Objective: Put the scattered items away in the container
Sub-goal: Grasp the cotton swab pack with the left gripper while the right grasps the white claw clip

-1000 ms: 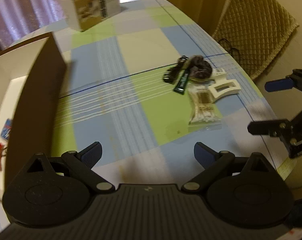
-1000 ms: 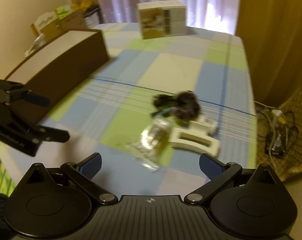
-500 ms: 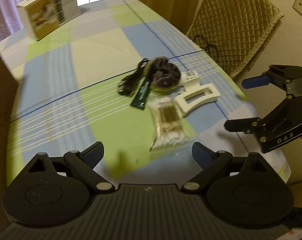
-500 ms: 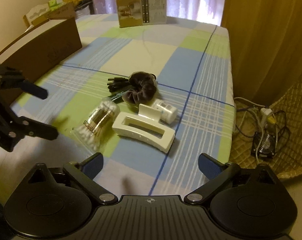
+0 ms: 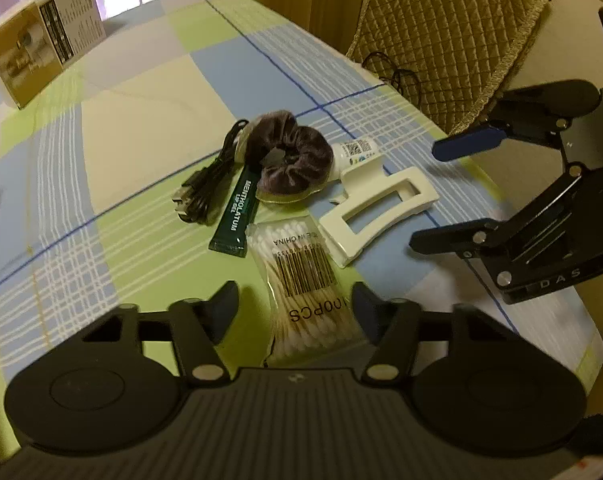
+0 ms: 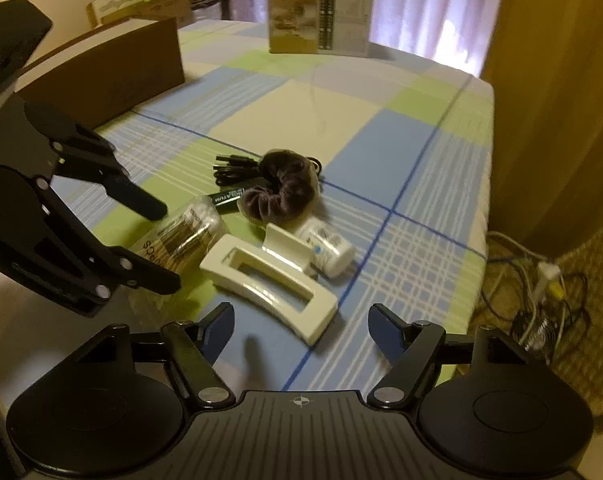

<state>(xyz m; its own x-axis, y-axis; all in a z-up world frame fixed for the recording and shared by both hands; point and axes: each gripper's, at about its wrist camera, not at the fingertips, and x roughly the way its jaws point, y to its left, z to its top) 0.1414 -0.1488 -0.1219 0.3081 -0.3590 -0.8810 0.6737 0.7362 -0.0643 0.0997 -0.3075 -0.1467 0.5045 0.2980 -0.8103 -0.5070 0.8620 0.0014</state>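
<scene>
Lying in a loose cluster on the checked tablecloth are the scattered items: a clear packet of cotton swabs, a white hair claw clip, a dark velvet scrunchie, a green Mentholatum lip gel tube, a coiled black cable and a small white labelled bottle. Scrunchie overlaps the tube's upper end and touches the bottle; the clip lies against the bottle and just beside the swab packet.

Left gripper: jaws wide apart, nothing between the pads, fingers flanking the near end of the swab packet; contact with the packet cannot be confirmed. In the right wrist view its fingers sit either side of the packet's end.

Right gripper: jaws wide apart, empty, positioned just short of the clip's near edge.

Container: a brown cardboard box stands at the left side of the table, well apart from the cluster; its interior is not visible. A printed carton stands at the far end of the table. A quilted chair back stands beyond the table edge
</scene>
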